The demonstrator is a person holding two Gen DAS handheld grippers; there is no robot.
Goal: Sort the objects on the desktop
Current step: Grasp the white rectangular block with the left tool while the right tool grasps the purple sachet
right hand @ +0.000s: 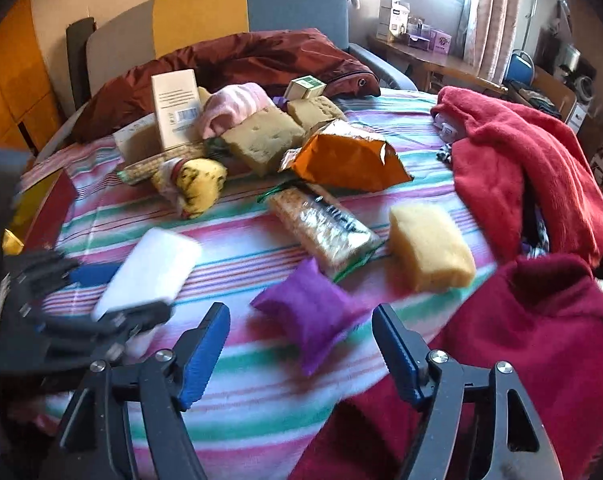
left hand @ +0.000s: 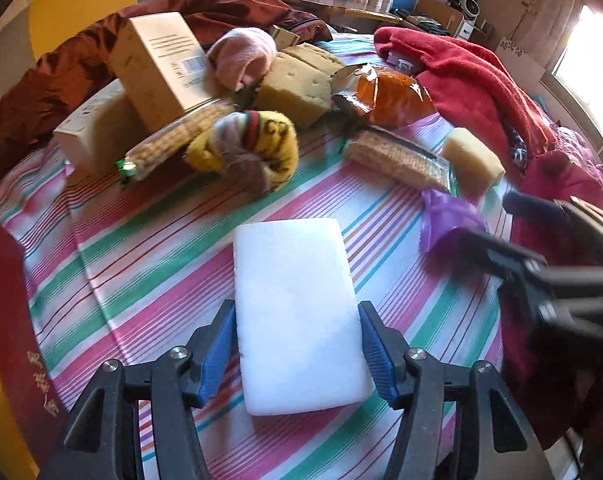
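My left gripper (left hand: 297, 354) clamped the white block (left hand: 297, 316) above the striped tablecloth (left hand: 149, 280). My right gripper (right hand: 301, 354) stood open, the purple pouch (right hand: 313, 312) lying between its fingers, unpressed.

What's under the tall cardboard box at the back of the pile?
The tall cardboard box leans on a flat white box and a wrapped cracker pack. A pink sock sits beside it. Whatever lies beneath the white box is covered.
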